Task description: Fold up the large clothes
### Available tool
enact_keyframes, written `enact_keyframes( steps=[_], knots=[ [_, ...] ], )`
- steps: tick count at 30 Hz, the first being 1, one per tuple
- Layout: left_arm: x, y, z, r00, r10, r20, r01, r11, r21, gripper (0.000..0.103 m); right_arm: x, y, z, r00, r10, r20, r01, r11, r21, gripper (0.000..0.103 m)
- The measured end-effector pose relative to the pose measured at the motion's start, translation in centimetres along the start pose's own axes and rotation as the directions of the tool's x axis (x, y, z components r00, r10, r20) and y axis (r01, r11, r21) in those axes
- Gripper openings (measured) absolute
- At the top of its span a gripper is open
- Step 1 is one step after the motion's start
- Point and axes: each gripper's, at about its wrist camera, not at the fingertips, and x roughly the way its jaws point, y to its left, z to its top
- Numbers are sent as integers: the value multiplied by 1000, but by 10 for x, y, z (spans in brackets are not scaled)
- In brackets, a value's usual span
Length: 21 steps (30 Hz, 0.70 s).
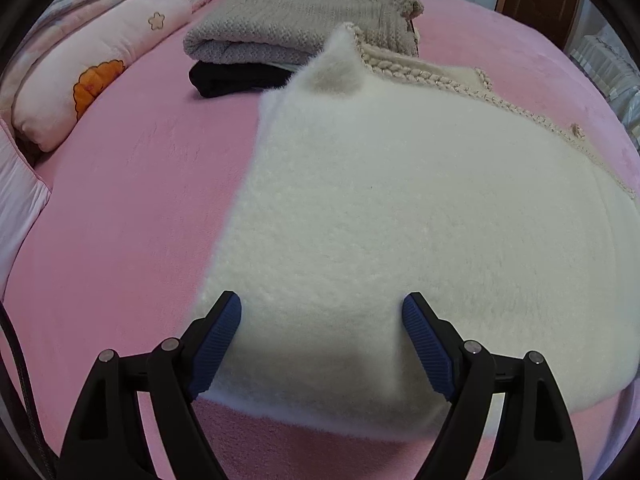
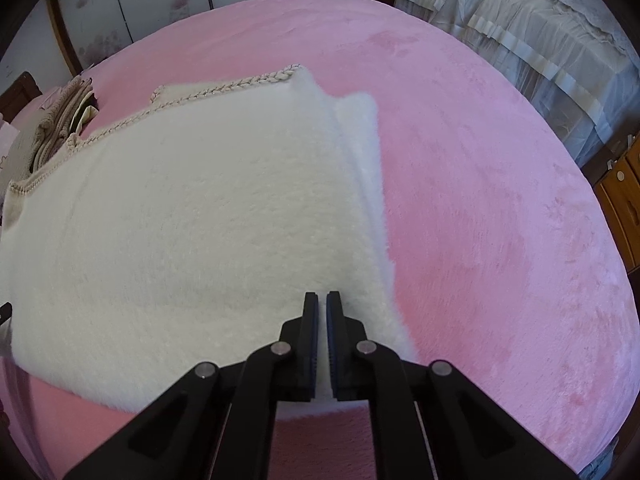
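Pink bed [image 1: 132, 208] under white fluffy garment [image 1: 400, 240], folded stack [image 1: 280, 36] (knits), pillow [image 1: 92, 76].

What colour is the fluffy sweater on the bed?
White fluffy sweater, beige braided trim; right wrist view.

Garments: one white fluffy sweater [image 1: 400, 216] spread flat; three folded garments in one stack, namely one beige knit [image 1: 296, 12] on top, one grey knit [image 1: 248, 51] beneath it, and one black piece [image 1: 236, 78] at the bottom. Bedding: one pink bedspread [image 1: 132, 200] and one pink pillow [image 1: 92, 68]. Grippers: two, one left gripper [image 1: 322, 312] and one right gripper [image 2: 322, 312].
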Motion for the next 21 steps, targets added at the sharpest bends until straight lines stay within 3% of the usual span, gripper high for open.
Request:
enact_keyframes(
  steps=[4, 6, 10, 13, 15, 21],
  knots=[
    [1, -3, 14, 990, 11, -141, -12, 1000, -9, 84, 2, 9, 8, 997, -32, -72, 28, 998, -57, 7],
    [-4, -3, 20, 983, -31, -183, 23, 999, -46, 84, 1, 18, 14, 990, -68, -127, 56, 994, -95, 9],
    [-28, -4, 31, 972, -108, -209, 84, 989, -123, 84, -5, 39, 22, 958, -106, -266, 66, 986, -154, 27],
    [-50, -11, 37, 964, -96, -249, 68, 991, -118, 84, -15, 56, 27, 939, -38, -342, -15, 989, -150, 33],
    [-64, -16, 38, 956, -124, -264, 93, 987, -129, 84, -25, 68, 32, 928, 20, -372, -74, 989, -130, 36],
    [-104, -25, 31, 949, -197, -246, 166, 976, -142, 85, -58, 108, 54, 935, 108, -338, -169, 973, -156, 43]
  ],
)
